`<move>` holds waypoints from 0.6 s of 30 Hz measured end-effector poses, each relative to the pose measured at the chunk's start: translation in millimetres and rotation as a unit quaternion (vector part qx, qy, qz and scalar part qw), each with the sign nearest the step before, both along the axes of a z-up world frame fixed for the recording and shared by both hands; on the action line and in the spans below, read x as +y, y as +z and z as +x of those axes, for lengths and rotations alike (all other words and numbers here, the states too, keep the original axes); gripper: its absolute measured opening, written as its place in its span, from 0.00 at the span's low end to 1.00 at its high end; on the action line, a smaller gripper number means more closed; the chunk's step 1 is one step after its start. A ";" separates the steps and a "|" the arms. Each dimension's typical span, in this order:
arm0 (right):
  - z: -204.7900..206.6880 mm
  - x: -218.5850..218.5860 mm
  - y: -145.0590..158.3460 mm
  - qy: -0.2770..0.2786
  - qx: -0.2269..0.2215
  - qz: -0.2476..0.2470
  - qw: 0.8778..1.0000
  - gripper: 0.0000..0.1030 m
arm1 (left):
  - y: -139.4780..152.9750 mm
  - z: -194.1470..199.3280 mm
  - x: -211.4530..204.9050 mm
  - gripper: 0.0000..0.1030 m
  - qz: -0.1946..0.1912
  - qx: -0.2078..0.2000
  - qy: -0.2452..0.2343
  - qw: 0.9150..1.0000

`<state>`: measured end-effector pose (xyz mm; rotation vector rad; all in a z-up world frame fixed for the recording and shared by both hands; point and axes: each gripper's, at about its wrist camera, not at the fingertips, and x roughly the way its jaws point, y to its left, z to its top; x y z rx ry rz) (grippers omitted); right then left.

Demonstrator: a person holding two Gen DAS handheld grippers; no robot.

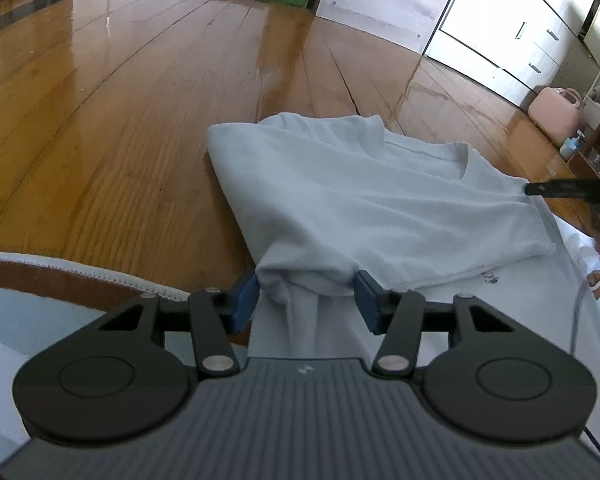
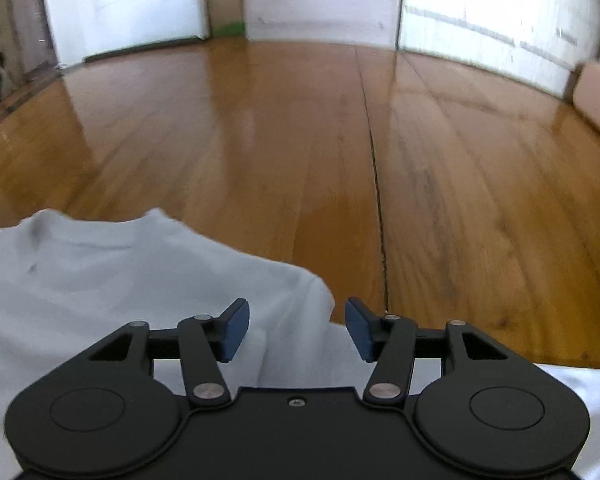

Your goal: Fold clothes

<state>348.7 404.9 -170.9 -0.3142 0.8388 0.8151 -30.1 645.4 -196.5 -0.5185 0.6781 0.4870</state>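
A white T-shirt (image 1: 364, 200) lies partly folded on the wooden floor (image 1: 120, 120), collar toward the far right. My left gripper (image 1: 306, 300) is open, its blue pads wide apart on either side of a bunched fold at the shirt's near edge. In the right wrist view the same shirt (image 2: 120, 280) fills the lower left. My right gripper (image 2: 297, 326) is open over the shirt's right corner, with cloth lying between and under the fingers. From the left wrist view the right gripper (image 1: 560, 190) shows edge-on at the shirt's right side, a hand behind it.
Another white garment with a small print (image 1: 500, 292) lies under the shirt at the right. A stitched white edge (image 1: 80, 270) curves in at the left. A pink case (image 1: 556, 110), a blue bottle (image 1: 572, 144) and white drawers (image 1: 540, 36) stand far right. Cardboard box (image 2: 598, 100) at right.
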 end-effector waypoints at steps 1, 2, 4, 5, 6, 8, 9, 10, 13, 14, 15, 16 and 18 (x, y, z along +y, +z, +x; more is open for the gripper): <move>7.4 4.2 -4.6 -0.003 0.013 -0.002 1.000 0.13 | -0.6 -0.4 0.3 0.50 0.002 -0.001 0.000 1.000; 10.0 3.2 -5.6 -0.005 0.010 -0.002 1.000 0.05 | -1.0 -0.7 0.3 0.50 0.004 -0.002 -0.002 1.000; 14.2 0.0 -6.7 -0.011 0.002 -0.003 1.000 0.05 | -0.9 -0.9 -0.8 0.40 0.015 -0.001 -0.007 1.000; 16.3 -1.5 -7.3 -0.013 -0.002 -0.004 1.000 0.04 | -1.2 -0.4 -0.7 0.40 0.017 0.001 -0.009 1.000; 18.4 -3.1 -7.9 -0.016 -0.006 -0.004 1.000 0.04 | -2.1 0.0 0.0 0.40 0.016 0.004 -0.012 1.000; 22.6 -6.2 -9.0 -0.021 -0.015 -0.005 1.000 0.04 | -4.7 0.7 1.1 0.40 0.015 0.008 -0.015 1.000; 24.7 -7.8 -9.6 -0.024 -0.019 -0.006 1.000 0.04 | -5.7 1.0 1.2 0.40 0.017 0.011 -0.016 1.000; 26.8 -9.4 -10.2 -0.027 -0.023 -0.006 0.999 0.04 | -6.2 1.7 0.2 0.40 0.025 0.016 -0.016 0.999; 26.6 -6.3 -11.9 -0.037 -0.035 -0.009 0.999 0.04 | -5.2 3.9 -3.9 0.22 0.059 0.033 -0.010 0.998; 25.4 -3.8 -12.4 -0.040 -0.039 -0.010 0.998 0.04 | -4.3 4.6 -5.2 0.18 0.069 0.038 -0.008 0.997; 24.6 -2.8 -12.7 -0.043 -0.042 -0.011 0.998 0.04 | -3.3 5.4 -5.4 0.17 0.079 0.042 -0.004 0.996; 23.9 -1.8 -12.9 -0.045 -0.044 -0.012 0.998 0.04 | -2.0 5.9 -5.5 0.16 0.088 0.046 0.002 0.995; 22.7 1.5 -13.5 -0.043 -0.050 -0.016 0.998 0.04 | 0.3 5.5 -5.7 0.16 0.104 0.054 0.014 0.993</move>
